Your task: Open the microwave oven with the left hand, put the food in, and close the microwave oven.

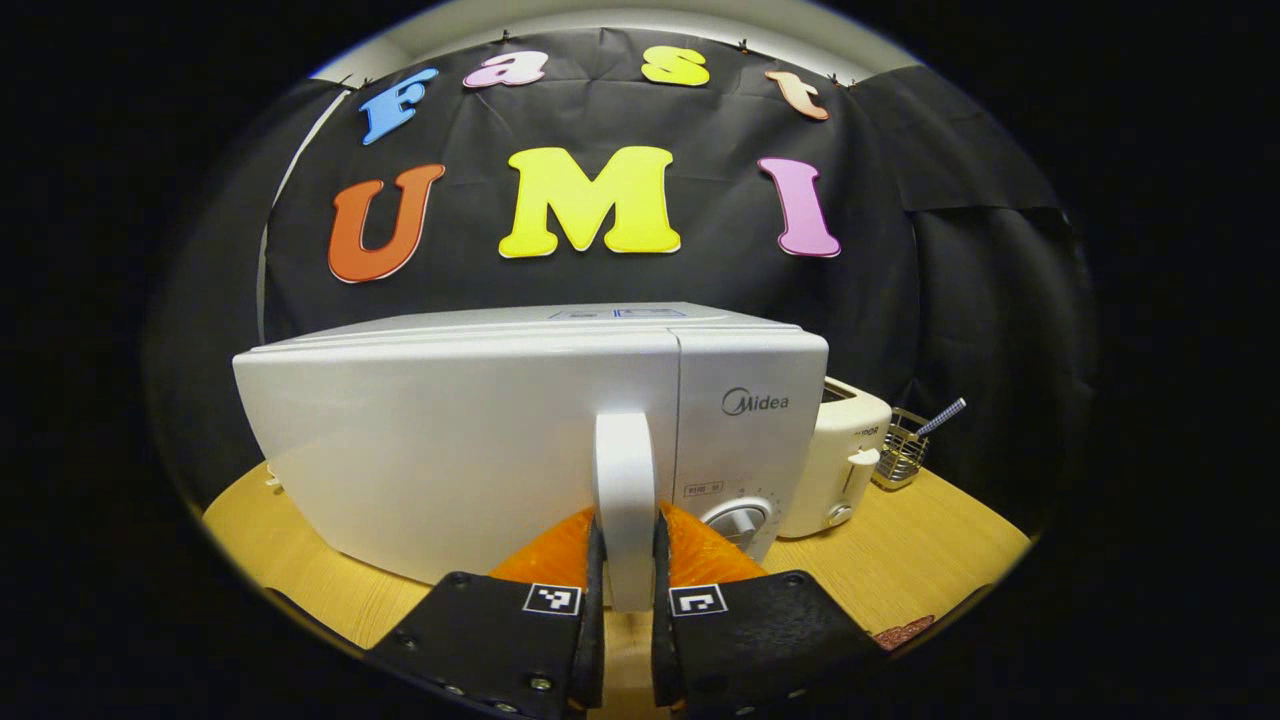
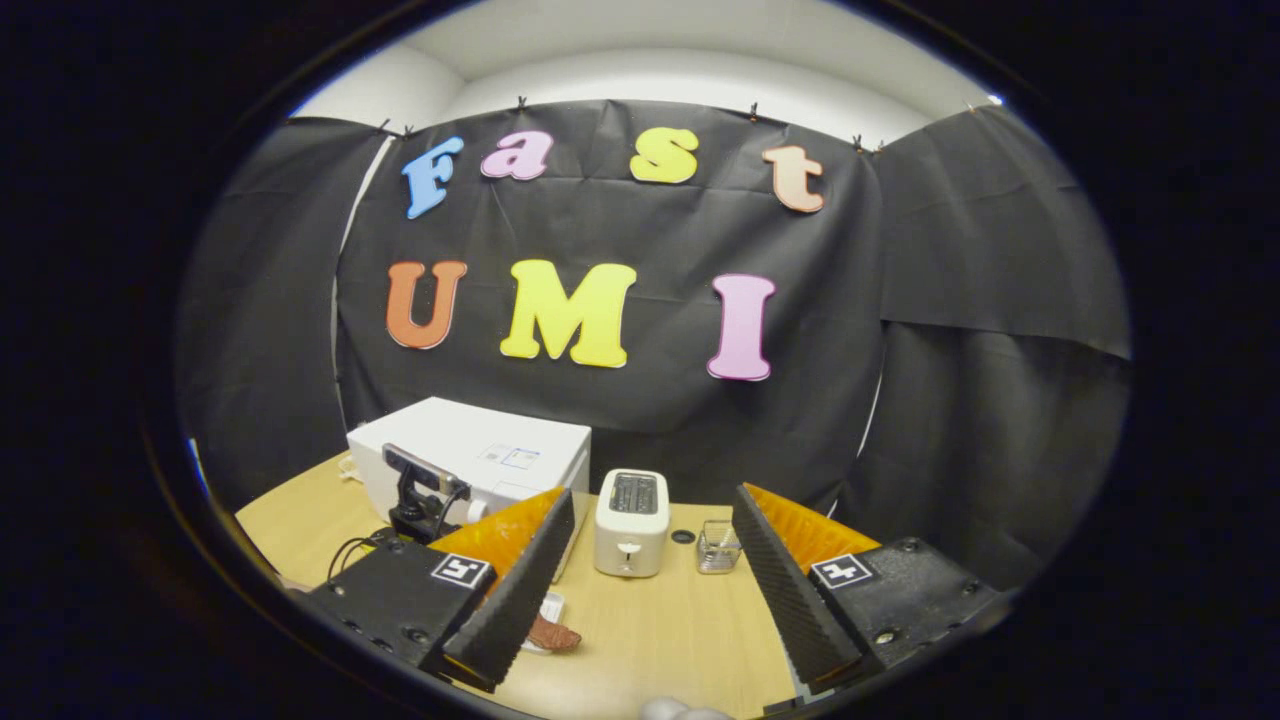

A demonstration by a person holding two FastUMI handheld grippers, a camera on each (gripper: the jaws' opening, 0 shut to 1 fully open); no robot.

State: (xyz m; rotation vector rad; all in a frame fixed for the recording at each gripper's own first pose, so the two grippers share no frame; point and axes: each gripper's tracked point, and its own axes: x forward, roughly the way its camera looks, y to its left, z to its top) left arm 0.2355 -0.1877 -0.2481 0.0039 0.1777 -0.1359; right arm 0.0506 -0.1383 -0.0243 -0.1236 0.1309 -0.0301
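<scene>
While the right tongs (image 2: 640, 590) gape empty, the left tongs (image 1: 627, 600) clamp the microwave handle (image 1: 624, 490).

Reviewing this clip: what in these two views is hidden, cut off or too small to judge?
- Microwave interior: left gripper view, hidden by the closed door, whose handle the left gripper clamps.
- Food: right gripper view, partly behind a finger of the open right gripper; its kind is unclear.
- Wire basket contents: right gripper view, too small.
- Dial: left gripper view, partly behind a finger.
</scene>
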